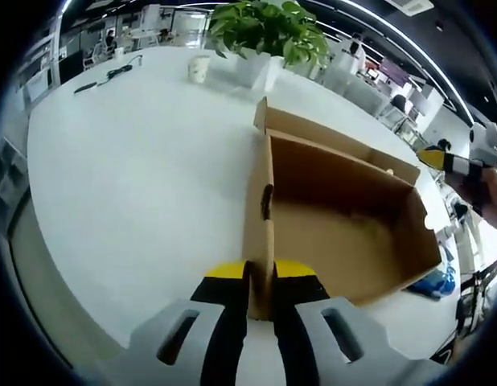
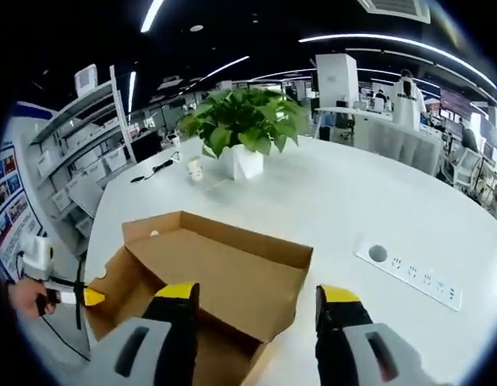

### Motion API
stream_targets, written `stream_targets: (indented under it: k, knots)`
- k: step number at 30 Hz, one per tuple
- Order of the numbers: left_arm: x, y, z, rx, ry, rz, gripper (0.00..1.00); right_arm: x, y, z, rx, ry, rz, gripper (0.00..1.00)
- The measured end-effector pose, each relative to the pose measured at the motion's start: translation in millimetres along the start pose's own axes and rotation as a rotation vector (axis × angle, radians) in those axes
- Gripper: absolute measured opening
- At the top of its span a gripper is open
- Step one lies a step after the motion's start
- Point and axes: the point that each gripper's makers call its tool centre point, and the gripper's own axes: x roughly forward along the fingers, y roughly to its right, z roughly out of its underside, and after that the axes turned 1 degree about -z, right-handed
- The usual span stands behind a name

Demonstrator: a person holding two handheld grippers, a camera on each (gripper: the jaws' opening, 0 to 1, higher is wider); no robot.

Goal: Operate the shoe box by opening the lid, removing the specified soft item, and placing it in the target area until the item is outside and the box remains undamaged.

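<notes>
- Box (image 1: 337, 217): cardboard, open-topped, on the white counter (image 1: 136, 185) near its edge. The interior looks bare in the left gripper view; no soft item can be made out inside, and no lid beyond a flap (image 1: 313, 133) at the far wall.
- Left gripper (image 1: 260, 277): fingers clenched on the near box wall, one inside and one outside. Risk: pulling or twisting from this pinch could crease or tear the thin wall, or drag the box off the counter edge.
- Right gripper (image 2: 256, 301): fingers spread wide, grasping nothing, held above the box's right side. Risk: lowering them blind could strike the rim and crush it.
- If the item lies in a hidden corner, a deep reach could buckle the floor of the box.
- Plant (image 2: 244, 121), cup (image 2: 195, 170) and cable (image 1: 108, 75) stand well apart; little hazard.
</notes>
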Motion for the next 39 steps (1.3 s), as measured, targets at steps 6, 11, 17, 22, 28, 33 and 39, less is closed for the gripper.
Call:
stream_targets:
  k: [6,11,17,22,28,33,39]
  knots:
    - [1.1,0.1,0.3,0.021,-0.002,0.0,0.09,21.7,19.1,5.5,0.044,-0.044,0.033,0.52]
    - [1.2,0.2,0.6,0.029,-0.006,0.0,0.09,39.7,29.2,6.1,0.077,-0.07,0.039,0.5]
    - [1.8,0.1,0.1,0.039,-0.006,-0.003,0.08,61.3,41.8,5.6,0.055,-0.104,0.048,0.45]
    - [1.6,0.4,0.3,0.046,-0.009,-0.003,0.08,74.2,45.3,6.8,0.041,-0.142,0.052,0.41]
    - [1.2,0.8,0.5,0.058,-0.012,-0.005,0.08,88.3,60.6,5.0,0.081,-0.168,0.081,0.33]
    - [1.3,0.7,0.4,0.07,-0.01,-0.009,0.08,98.1,65.9,7.3,0.086,-0.207,0.096,0.29]
    - [1.4,0.5,0.3,0.068,-0.011,-0.012,0.08,106.5,68.1,19.6,0.085,-0.271,0.119,0.19]
